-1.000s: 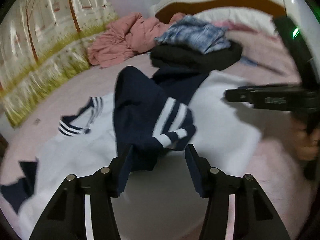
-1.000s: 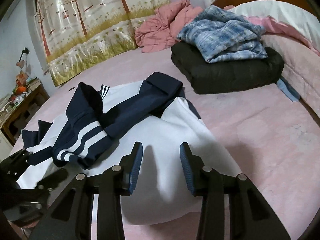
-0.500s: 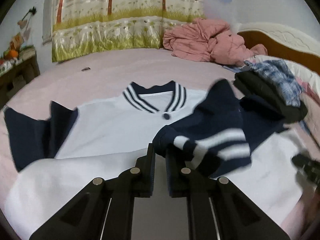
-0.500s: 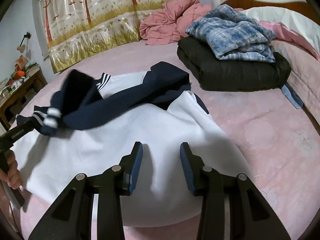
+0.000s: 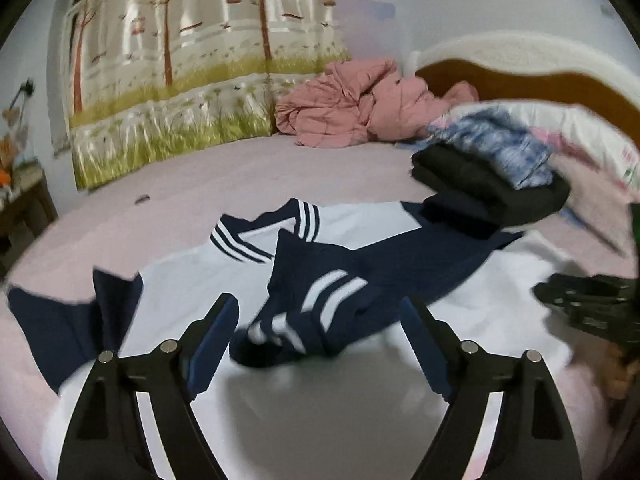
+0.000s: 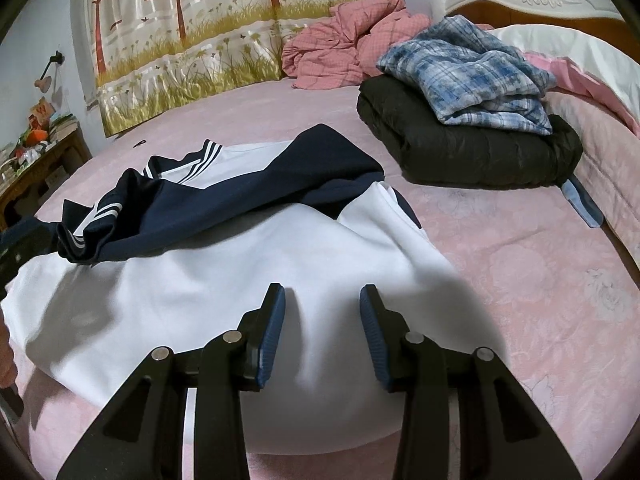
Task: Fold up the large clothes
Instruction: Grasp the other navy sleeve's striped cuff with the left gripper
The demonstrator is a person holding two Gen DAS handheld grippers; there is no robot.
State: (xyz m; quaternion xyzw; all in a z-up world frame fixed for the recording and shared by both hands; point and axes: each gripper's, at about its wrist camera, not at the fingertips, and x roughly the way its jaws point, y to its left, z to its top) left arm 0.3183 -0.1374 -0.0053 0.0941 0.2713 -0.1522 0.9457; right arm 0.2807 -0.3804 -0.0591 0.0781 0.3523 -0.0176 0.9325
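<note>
The navy sleeve (image 5: pixel 320 304), pinched in the left hand-held gripper (image 5: pixel 320 344) half a second ago, now lies dropped across the white jacket (image 6: pixel 224 276) on the pink bed (image 6: pixel 520 264). Both that gripper and the right hand-held gripper (image 6: pixel 322 336) stand released above the jacket's hem. Beyond the jacket sits a black bundle (image 6: pixel 472 152) topped with plaid cloth (image 6: pixel 468 68).

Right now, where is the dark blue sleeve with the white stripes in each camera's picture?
Left wrist: the sleeve cuff lies low in the middle, between the open fingers.
Right wrist: the sleeve cuff is far left, on the white jacket.
Shared landmark: the black folded bundle under the plaid shirt.
</note>
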